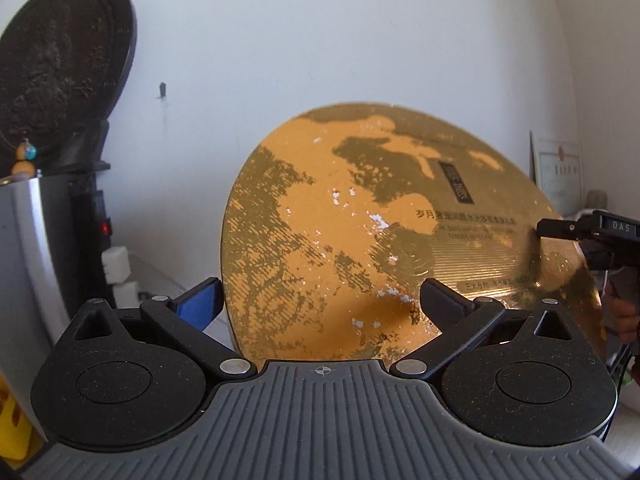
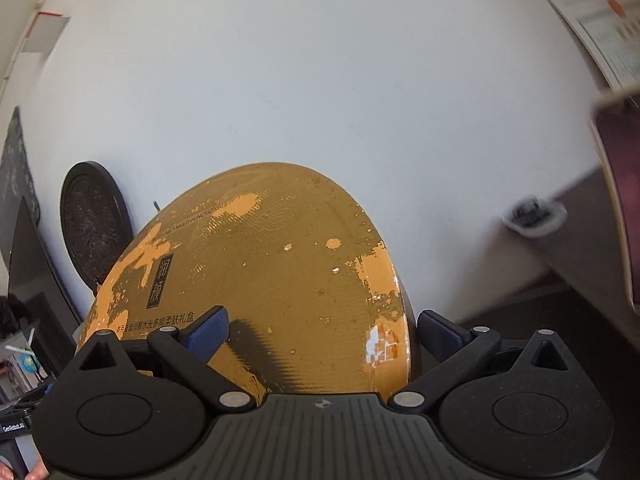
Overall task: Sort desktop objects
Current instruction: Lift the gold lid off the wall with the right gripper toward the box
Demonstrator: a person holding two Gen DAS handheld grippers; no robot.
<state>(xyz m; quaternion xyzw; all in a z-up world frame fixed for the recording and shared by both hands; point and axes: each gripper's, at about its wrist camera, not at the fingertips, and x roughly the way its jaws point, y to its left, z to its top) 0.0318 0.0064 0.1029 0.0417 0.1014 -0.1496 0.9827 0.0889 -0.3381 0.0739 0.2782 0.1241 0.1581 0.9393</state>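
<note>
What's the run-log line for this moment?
stage: lifting | object: round gold gift box, upright on edge | left gripper: fingers straddle box rim | right gripper: fingers straddle opposite rim | backdrop: white wall

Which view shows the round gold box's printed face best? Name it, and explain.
Left wrist view: the gold box faces the camera nearly flat, its text lines upright. The right wrist view shows the box foreshortened from its edge, label sideways, rim visible.

Soft, even daylight with strong fisheye bending at the edges, mild blur, and glare on the gold box [image 1: 360,232].
</note>
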